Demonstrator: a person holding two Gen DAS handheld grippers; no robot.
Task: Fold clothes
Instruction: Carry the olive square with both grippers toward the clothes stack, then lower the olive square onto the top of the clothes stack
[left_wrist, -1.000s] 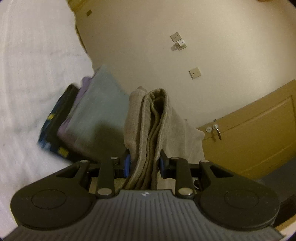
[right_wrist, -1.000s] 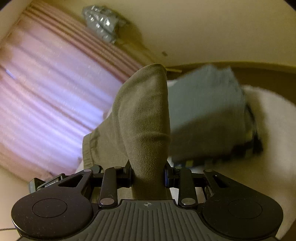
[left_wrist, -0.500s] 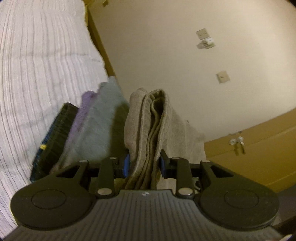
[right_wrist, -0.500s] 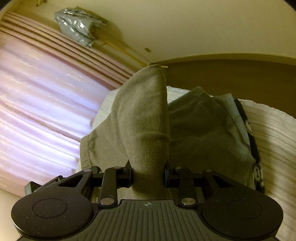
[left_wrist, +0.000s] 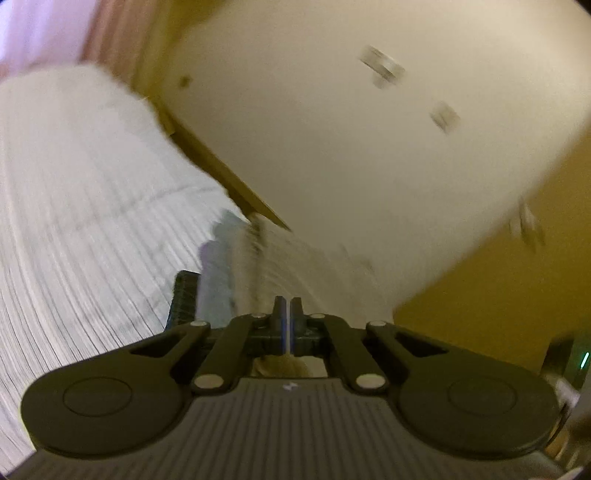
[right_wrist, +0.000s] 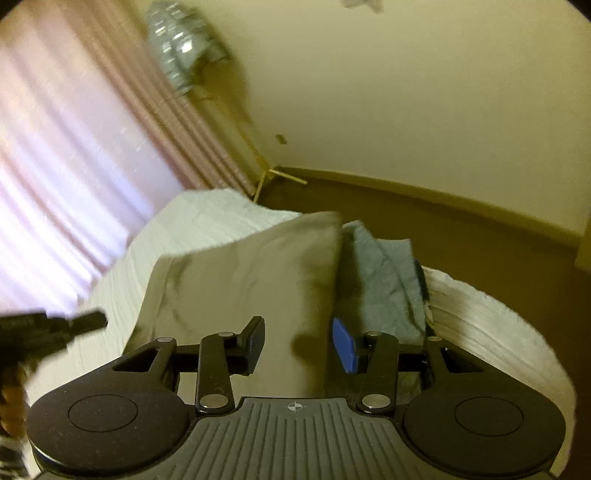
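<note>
Two handheld grippers work over a bed (right_wrist: 491, 325) covered in white ribbed fabric. In the right wrist view, the right gripper (right_wrist: 299, 343) has just been opening; its jaws stand partly apart, and no pad presses on anything. Just ahead of and beneath those jaws lies a folded beige garment (right_wrist: 243, 280), resting on the bed's near edge. Its long axis runs straight away from the jaws towards the far end of the bed. Just beside it on the right, touching it, is a grey folded garment (right_wrist: 380, 284) on a small stack.

In the left wrist view, badly blurred, the left gripper (left_wrist: 286, 314) has just been closing; its jaws are fully together with nothing between them. The stack of folded clothes (left_wrist: 218, 273) sits ahead and slightly left of it, seen edge-on. The left gripper's black tip (right_wrist: 85, 321) shows at the left edge of the right wrist view.

By my judgement, the beige garment has been set down, and the right hand is nearer to it.
</note>
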